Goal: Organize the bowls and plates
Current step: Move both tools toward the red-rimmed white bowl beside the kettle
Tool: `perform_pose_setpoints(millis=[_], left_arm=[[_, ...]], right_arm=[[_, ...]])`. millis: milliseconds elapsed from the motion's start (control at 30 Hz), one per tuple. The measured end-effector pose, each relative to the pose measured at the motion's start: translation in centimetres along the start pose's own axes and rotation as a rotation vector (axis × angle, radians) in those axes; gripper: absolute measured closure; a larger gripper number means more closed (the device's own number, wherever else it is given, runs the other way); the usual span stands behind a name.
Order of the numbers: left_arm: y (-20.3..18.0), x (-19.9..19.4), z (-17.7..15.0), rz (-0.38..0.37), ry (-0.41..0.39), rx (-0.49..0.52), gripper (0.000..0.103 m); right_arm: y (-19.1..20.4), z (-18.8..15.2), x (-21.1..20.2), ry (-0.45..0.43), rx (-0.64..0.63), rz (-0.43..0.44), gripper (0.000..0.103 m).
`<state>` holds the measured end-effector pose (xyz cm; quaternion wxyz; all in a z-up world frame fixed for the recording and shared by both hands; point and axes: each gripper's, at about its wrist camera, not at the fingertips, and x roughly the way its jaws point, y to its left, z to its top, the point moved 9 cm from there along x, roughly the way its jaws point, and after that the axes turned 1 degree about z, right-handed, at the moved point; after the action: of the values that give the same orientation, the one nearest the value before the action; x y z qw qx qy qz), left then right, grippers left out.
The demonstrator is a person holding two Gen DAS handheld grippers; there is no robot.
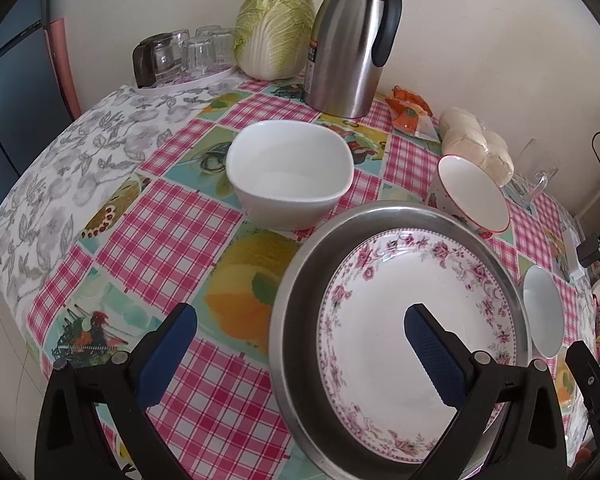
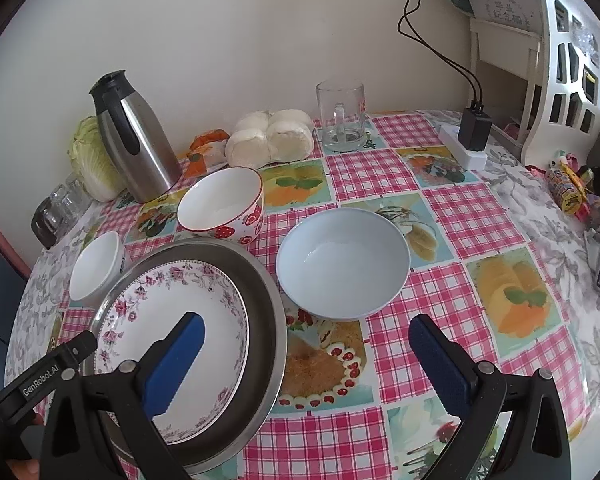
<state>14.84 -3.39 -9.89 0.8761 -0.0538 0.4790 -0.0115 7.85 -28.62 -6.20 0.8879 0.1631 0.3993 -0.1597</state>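
"GenRobot.AI" is showing in white on the left gripper [image 2: 52, 372] body at the right wrist view's edge; other labels are sitting too blurred to read. Both the left gripper [image 1: 300, 360] and right gripper [image 2: 306, 364] are hanging wide apart, gripping nothing. The floral plate [image 1: 400, 336] is lying inside a steel pan [image 1: 296, 320], between the square white bowl [image 1: 288, 176], strawberry bowl [image 2: 224, 204] and pale blue bowl [image 2: 342, 262]. A thermos [image 1: 350, 40] and cabbage [image 1: 274, 30] are standing behind. Only the right view is showing the glass mug [image 2: 342, 116] clearly; only the left, upturned glasses [image 1: 192, 54].
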Motion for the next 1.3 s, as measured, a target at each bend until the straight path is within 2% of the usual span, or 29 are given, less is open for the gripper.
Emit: perform_pose_setpoints(millis=[267, 433, 500, 767, 1033, 1300], left_arm=[[-1.7, -1.4, 2.4, -0.072, -0.152, 0.015, 0.000], [-3.0, -1.1, 3.2, -0.164, -0.130, 0.000, 0.000], [-3.4, -0.8, 3.5, -0.194, -0.114, -0.008, 0.000], [-4.0, -1.4, 5.8, -0.207, -0.199, -0.003, 0.000], [-5.0, -0.2, 7.8, -0.236, -0.210, 0.020, 0.000], [-7.4, 0.4, 11.6, -0.276, -0.212, 0.095, 0.000]], right_arm=[[-1.1, 1.2, -1.2, -0.108, -0.007, -0.010, 0.000], [-1.7, 1.1, -0.7, -0.072, 0.039, 0.028, 0.000], [-2.0, 1.0, -0.3, -0.064, 0.048, 0.018, 0.000], [-2.4, 1.6, -0.2, -0.103, 0.034, -0.005, 0.000], [-1.2, 4.2, 0.0, -0.161, -0.007, -0.017, 0.000], [-0.2, 7.9, 2.2, -0.139, -0.034, 0.022, 0.000]])
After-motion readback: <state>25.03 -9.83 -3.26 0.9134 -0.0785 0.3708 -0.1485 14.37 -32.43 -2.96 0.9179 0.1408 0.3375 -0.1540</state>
